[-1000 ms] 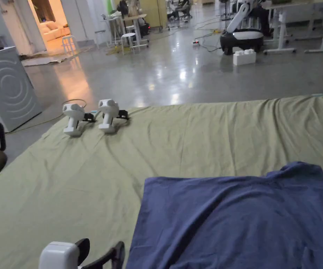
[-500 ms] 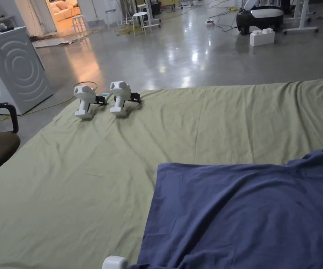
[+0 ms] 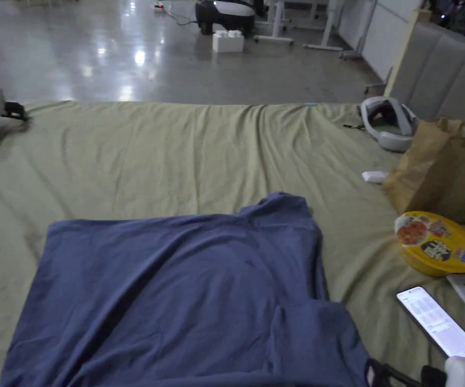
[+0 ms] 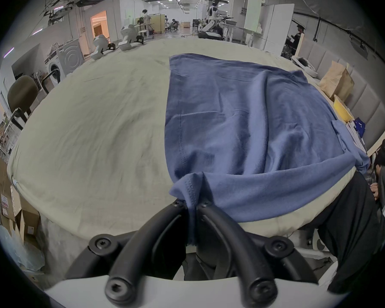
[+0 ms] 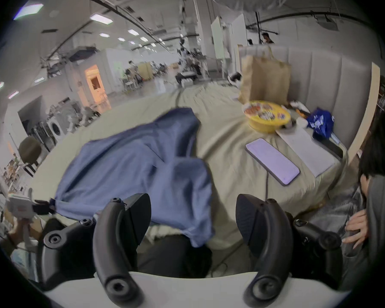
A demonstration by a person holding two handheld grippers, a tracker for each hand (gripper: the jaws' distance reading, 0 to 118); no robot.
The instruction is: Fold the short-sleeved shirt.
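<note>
Left gripper view shows the left tongs clamped tight on the hem corner of the blue shirt, the cloth bunched between both jaws at 6 o'clock. The rest of the shirt lies spread over the green bed sheet, running away toward 12 and 1 o'clock, with ripples across its middle.

In the right gripper view, the right tongs stand wide apart with nothing between them, poised just beside the near sleeve, which droops over the bed's edge at 6 o'clock. The left tongs also show far off at 9 o'clock, on the shirt's other corner.

My reading is that the second grasp is in hand. To do it well, the right tongs should take the near corner or sleeve seam squarely, catching both layers, at the same depth as the left grasp so the edge lifts level. Tension between the two holds should then pull out the ripples.

A phone and a yellow bowl lie near the shirt at 3 o'clock; swung cloth could catch them.
</note>
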